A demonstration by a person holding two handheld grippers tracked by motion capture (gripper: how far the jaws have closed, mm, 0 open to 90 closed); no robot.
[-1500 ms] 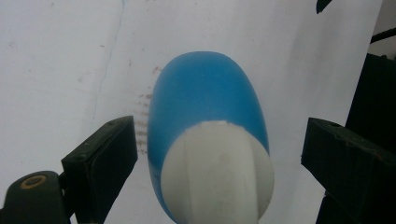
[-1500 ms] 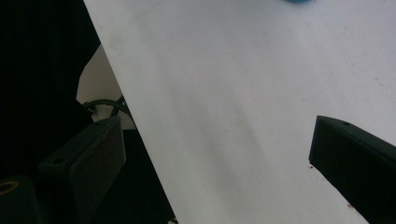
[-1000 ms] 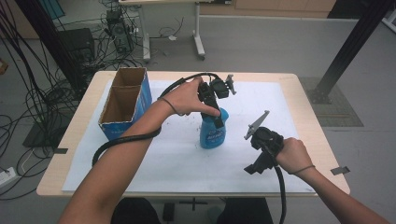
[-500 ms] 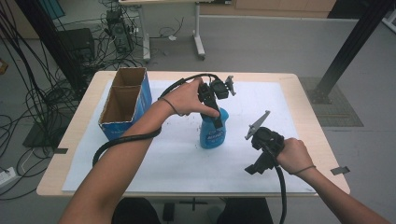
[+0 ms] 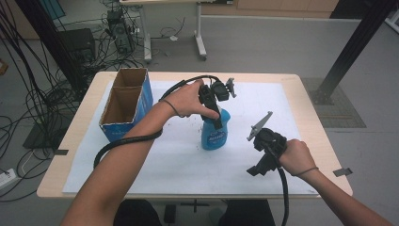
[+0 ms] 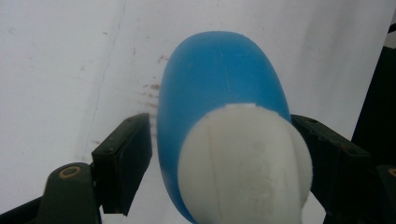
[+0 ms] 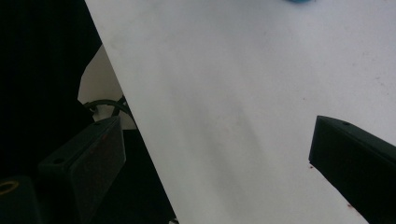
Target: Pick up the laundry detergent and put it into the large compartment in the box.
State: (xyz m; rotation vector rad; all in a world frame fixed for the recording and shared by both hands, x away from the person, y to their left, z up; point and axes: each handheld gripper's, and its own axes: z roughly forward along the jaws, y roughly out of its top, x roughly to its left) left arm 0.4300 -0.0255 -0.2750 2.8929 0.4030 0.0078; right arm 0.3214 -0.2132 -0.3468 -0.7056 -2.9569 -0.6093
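Observation:
A blue plastic bottle with a white cap stands upright on the white sheet at mid-table. My left gripper comes down on it from above. Its jaws have just been closing, and in the left gripper view my left gripper has the bottle between them. One pad lies against the cap and the other at the edge of the blue shoulder. My right gripper hovers low over the sheet to the right of the bottle. Seen in its own view, the right gripper is open with nothing in it.
An open blue cardboard box stands at the table's left side, top flaps up. The sheet's front edge runs close under the right gripper. Cables trail across the sheet and lie on the floor at left.

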